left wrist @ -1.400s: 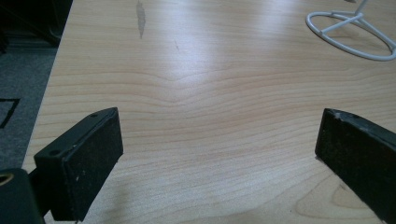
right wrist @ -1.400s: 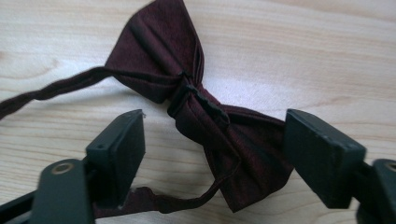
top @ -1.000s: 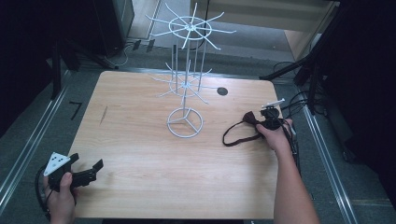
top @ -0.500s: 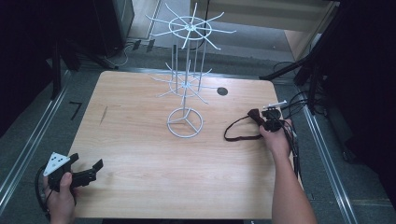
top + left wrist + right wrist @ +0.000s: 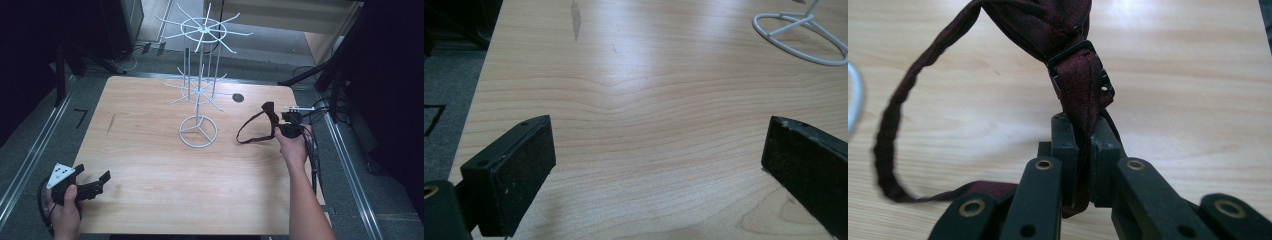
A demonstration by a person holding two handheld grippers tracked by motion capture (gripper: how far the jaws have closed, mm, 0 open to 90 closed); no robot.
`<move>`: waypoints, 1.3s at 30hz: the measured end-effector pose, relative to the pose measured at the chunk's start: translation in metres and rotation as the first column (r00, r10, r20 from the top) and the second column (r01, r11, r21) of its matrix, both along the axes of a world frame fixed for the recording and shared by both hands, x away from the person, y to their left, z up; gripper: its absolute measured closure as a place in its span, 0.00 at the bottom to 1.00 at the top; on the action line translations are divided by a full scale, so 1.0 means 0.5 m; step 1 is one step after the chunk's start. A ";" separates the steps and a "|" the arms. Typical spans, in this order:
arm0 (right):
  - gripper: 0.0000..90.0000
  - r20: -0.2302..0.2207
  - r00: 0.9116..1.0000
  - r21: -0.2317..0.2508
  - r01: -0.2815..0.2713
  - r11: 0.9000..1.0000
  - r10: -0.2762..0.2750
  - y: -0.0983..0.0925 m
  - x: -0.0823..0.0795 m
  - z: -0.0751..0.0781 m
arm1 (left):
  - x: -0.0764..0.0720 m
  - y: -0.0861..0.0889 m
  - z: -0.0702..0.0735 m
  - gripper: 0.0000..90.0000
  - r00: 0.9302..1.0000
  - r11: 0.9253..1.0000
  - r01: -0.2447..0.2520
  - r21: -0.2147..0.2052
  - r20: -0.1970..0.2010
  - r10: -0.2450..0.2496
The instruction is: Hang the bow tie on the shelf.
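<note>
Bow tie: a dark maroon bow tie (image 5: 270,113) is sitting at the right side of the worktop (image 5: 150,150), its bow part raised off the wood; in the right gripper view (image 5: 1048,30) the bow is rising up and away from the jaws.
Strap: the neck strap (image 5: 250,131) is looping out to the left from the bow and lying on the wood, so the long axis is running roughly left to right; in the right gripper view the strap (image 5: 893,125) is curving down the left side and back toward the jaws.
Right hand-held gripper: the right hand-held gripper (image 5: 286,125) is clamping its jaws together on the fabric just below the bow tie's black buckle (image 5: 1080,67), the right hand (image 5: 292,147) holding it.
Left hand-held gripper: the left hand-held gripper (image 5: 92,182) is resting over the near left corner, its jaws standing wide apart with bare wood between them, pointing toward the right.
Wire rack: a white wire display rack (image 5: 200,85) is standing at the far middle, well apart from the bow tie, its ring base (image 5: 198,131) flat on the wood and its hooks bare.
Hole: a small dark round hole (image 5: 238,97) is showing between the rack and the bow tie.
</note>
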State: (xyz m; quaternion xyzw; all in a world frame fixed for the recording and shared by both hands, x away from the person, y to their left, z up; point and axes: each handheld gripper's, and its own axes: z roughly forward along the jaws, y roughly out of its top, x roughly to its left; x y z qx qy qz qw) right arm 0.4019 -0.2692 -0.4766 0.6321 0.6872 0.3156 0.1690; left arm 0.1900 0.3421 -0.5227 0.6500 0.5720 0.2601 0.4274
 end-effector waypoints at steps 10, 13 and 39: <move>0.96 0.101 0.994 0.051 -0.039 0.998 0.033 0.030 -0.021 0.040 | 0.000 0.000 0.000 0.02 1.000 1.000 0.001 0.002 0.001 -0.001; 0.96 0.133 0.990 0.058 -0.063 0.996 0.055 0.041 -0.026 0.052 | 0.000 0.000 0.000 0.02 1.000 1.000 0.000 0.002 0.002 0.000; 0.95 0.303 0.936 0.069 -0.208 0.976 0.179 0.147 -0.055 0.153 | 0.000 0.001 0.000 0.02 1.000 1.000 0.001 -0.001 0.000 -0.001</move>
